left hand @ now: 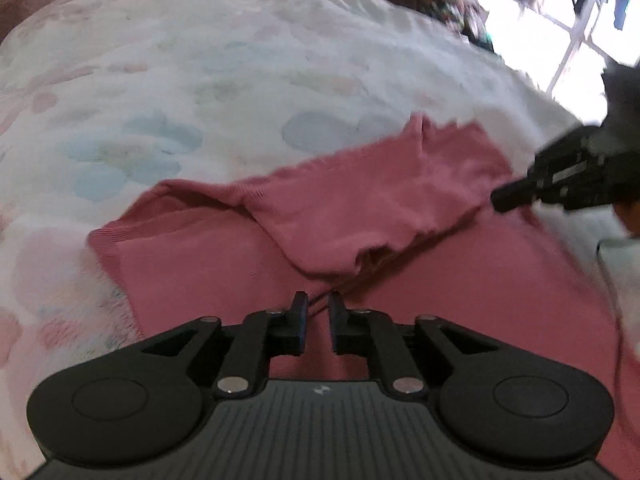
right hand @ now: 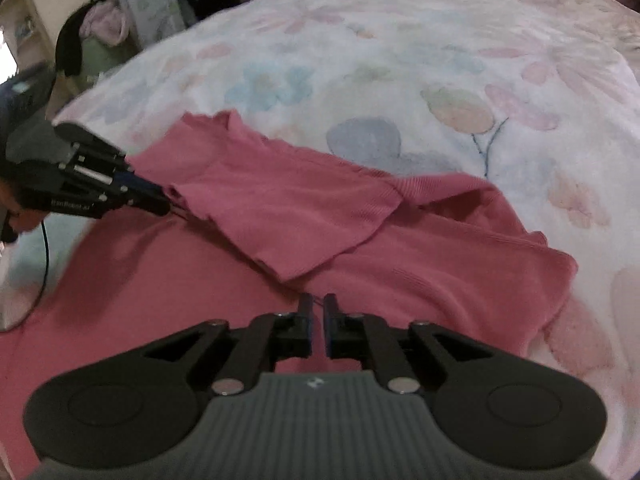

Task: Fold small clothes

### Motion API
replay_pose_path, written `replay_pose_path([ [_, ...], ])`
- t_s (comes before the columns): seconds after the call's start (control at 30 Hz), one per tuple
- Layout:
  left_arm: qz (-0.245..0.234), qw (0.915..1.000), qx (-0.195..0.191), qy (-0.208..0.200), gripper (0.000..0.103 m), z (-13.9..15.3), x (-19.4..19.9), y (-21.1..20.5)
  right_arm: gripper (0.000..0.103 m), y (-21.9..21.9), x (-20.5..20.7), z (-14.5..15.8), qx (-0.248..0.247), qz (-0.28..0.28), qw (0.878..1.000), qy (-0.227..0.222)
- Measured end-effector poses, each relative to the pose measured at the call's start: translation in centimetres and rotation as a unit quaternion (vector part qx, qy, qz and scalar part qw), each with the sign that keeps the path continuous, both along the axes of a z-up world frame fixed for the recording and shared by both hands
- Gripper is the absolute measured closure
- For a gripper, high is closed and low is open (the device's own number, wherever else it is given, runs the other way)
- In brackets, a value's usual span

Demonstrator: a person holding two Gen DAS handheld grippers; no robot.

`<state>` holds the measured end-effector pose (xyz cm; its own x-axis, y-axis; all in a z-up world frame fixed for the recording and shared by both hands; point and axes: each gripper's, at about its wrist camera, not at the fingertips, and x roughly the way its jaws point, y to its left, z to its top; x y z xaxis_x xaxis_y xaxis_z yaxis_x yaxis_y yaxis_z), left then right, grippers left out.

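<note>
Floral bedspread [left hand: 200, 80] under pink garment [left hand: 360, 200]

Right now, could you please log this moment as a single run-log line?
phase: sleeve fold | left tongs: shut on pink top | right tongs: shut on pink top | surface: floral bedspread

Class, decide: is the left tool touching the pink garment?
Touching. In the right wrist view, the left tool closes on the pink garment's folded flap edge.

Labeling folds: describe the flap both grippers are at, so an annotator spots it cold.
On the floral bedspread lies a pink knit top. Across its middle sits a folded-over flap, a raised second layer with a ragged free hem, unlike the flat body beneath it.
</note>
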<state>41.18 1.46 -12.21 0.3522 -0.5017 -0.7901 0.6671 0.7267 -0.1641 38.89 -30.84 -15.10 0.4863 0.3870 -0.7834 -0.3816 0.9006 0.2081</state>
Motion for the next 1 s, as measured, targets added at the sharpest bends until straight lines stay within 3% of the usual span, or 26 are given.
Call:
replay_pose_path([
  [0.07,0.033,0.9991,-0.028,-0.005,0.077,1.1,0.3,0.4,0.093,-0.1,-0.3,0.8,0.015,-0.023,1.000,-0.003],
  [0.1,0.054,0.9977,-0.041,-0.008,0.075,1.6,0.6,0.6,0.081,-0.3,-0.1,1.1,0.029,-0.039,0.999,-0.002],
  [0.13,0.081,0.9954,-0.050,-0.013,0.074,2.0,1.0,0.6,0.078,-0.5,0.1,1.4,0.049,-0.060,0.997,-0.004],
  [0.27,0.117,0.9908,-0.067,-0.011,0.074,2.1,1.8,-1.2,0.078,0.0,0.9,1.9,0.084,-0.111,0.990,-0.013],
  [0.4,0.145,0.9884,-0.039,-0.020,0.076,0.8,3.6,-3.8,0.093,1.5,3.4,1.7,0.043,-0.128,0.990,-0.030],
  [0.5,0.178,0.9834,-0.036,-0.001,0.077,-0.5,5.5,-3.8,0.094,0.7,5.7,1.0,0.042,-0.163,0.985,-0.023],
  [0.57,0.223,0.9724,-0.062,0.026,0.077,-1.4,6.9,-2.5,0.088,-0.6,7.0,0.2,0.056,-0.199,0.978,-0.003],
  [0.63,0.268,0.9562,-0.101,0.059,0.077,-2.2,8.2,-0.3,0.062,-2.4,8.2,-0.8,0.094,-0.231,0.968,0.014],
  [0.73,0.298,0.9367,-0.148,0.108,0.077,-3.8,10.3,1.5,0.061,-5.1,9.3,-2.6,0.176,-0.273,0.944,0.054],
  [0.8,0.289,0.9306,-0.174,0.142,0.077,-4.9,11.3,1.9,0.065,-6.3,9.9,-4.0,0.225,-0.288,0.928,0.075],
  [0.83,0.285,0.9288,-0.182,0.151,0.078,-5.3,11.5,1.9,0.079,-6.4,10.0,-4.5,0.241,-0.290,0.923,0.082],
  [0.87,0.283,0.9291,-0.188,0.147,0.095,-5.5,11.6,1.9,0.087,-6.5,10.1,-5.0,0.256,-0.290,0.918,0.085],
  [0.9,0.282,0.9308,-0.191,0.133,0.101,-5.5,11.6,2.0,0.099,-6.6,10.1,-5.3,0.264,-0.290,0.916,0.082],
  [1.0,0.299,0.9289,-0.198,0.091,0.101,-5.2,11.7,2.8,0.100,-7.3,9.8,-4.8,0.252,-0.308,0.917,0.036],
])
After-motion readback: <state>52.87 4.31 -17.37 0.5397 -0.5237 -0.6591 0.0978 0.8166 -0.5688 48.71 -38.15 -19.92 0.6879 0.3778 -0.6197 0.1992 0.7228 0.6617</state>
